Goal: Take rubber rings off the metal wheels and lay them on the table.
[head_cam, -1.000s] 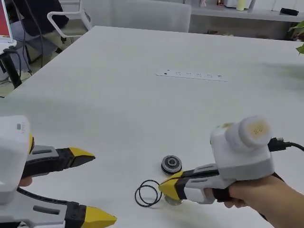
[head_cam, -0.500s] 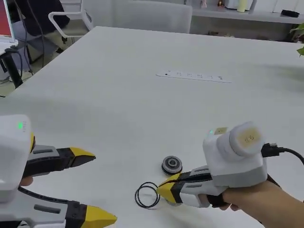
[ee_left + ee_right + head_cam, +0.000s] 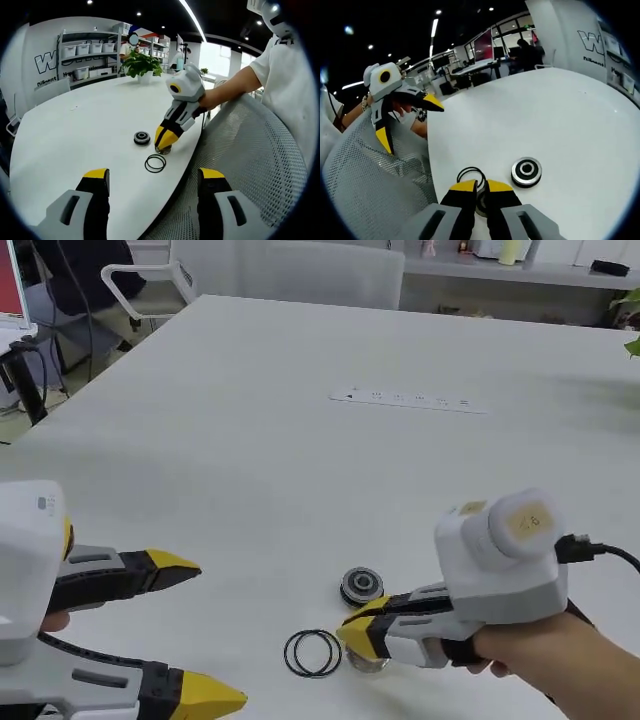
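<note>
White tabletop (image 3: 300, 440) runs from the near edge to the far end of the room, and all the work sits close to the person.

At the left, the left gripper (image 3: 212, 633) hangs over the near edge with its jaws spread wide and nothing between them, well apart from the parts.

Further right, two black rubber rings (image 3: 313, 652) lie flat on the tabletop, one overlapping the other. A second ago they sat askew, with one loop drawn up against the yellow tips on the right. Now both are down and rest just beside those tips, free of them. By my reading, that pair counts as laid down.

Next comes the bare wheel (image 3: 366, 664), a small silvery disc on the tabletop, tucked under the tips. Just behind it stands the second wheel (image 3: 361, 585), untouched, and its dark outer band suggests its rubber is still on.

At the right, the right gripper (image 3: 352, 637) points leftward with its jaws drawn nearly together, clamped on the bare wheel, as the right gripper view shows. The second wheel looks like the next job.
</note>
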Action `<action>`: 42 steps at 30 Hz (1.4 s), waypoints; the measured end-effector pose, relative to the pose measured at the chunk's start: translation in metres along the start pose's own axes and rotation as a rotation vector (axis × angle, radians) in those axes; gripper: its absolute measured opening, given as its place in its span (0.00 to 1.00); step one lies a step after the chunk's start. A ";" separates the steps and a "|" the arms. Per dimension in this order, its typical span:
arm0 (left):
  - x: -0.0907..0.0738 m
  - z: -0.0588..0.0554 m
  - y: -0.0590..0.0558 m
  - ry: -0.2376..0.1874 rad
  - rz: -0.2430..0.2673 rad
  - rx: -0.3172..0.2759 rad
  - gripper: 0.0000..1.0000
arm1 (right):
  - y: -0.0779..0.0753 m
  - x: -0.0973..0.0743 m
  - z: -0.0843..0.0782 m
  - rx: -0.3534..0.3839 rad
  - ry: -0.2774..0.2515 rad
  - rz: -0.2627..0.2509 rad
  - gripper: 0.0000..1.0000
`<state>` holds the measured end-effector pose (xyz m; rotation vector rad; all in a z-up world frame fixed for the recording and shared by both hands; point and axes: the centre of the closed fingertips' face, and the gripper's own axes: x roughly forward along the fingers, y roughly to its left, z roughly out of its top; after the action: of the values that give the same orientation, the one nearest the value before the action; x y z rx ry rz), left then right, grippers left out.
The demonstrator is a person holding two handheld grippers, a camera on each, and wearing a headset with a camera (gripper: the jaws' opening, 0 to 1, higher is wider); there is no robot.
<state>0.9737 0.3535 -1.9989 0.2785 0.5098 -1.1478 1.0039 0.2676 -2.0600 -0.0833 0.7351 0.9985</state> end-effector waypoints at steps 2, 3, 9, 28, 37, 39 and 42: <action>0.000 0.000 0.000 0.001 0.000 0.001 0.69 | 0.000 0.000 -0.001 0.005 0.006 0.002 0.03; 0.000 -0.001 0.000 0.004 0.000 0.000 0.69 | -0.001 -0.001 -0.001 0.004 0.008 0.003 0.04; 0.000 0.000 0.001 0.001 0.003 -0.002 0.69 | -0.003 -0.004 0.003 -0.002 -0.010 -0.002 0.06; 0.000 -0.002 0.000 0.008 -0.003 0.001 0.69 | -0.026 -0.021 0.017 0.019 -0.094 -0.054 0.16; 0.001 -0.003 -0.002 0.016 -0.011 0.003 0.69 | -0.041 -0.027 0.012 0.057 -0.096 -0.091 0.17; 0.001 -0.003 -0.002 0.017 -0.014 0.003 0.69 | -0.044 -0.028 0.010 0.059 -0.090 -0.101 0.17; 0.001 -0.002 -0.004 0.011 -0.022 0.007 0.69 | -0.047 -0.029 0.008 0.060 -0.083 -0.114 0.17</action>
<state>0.9703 0.3519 -2.0007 0.2865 0.5200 -1.1705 1.0355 0.2237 -2.0489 -0.0317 0.6761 0.8654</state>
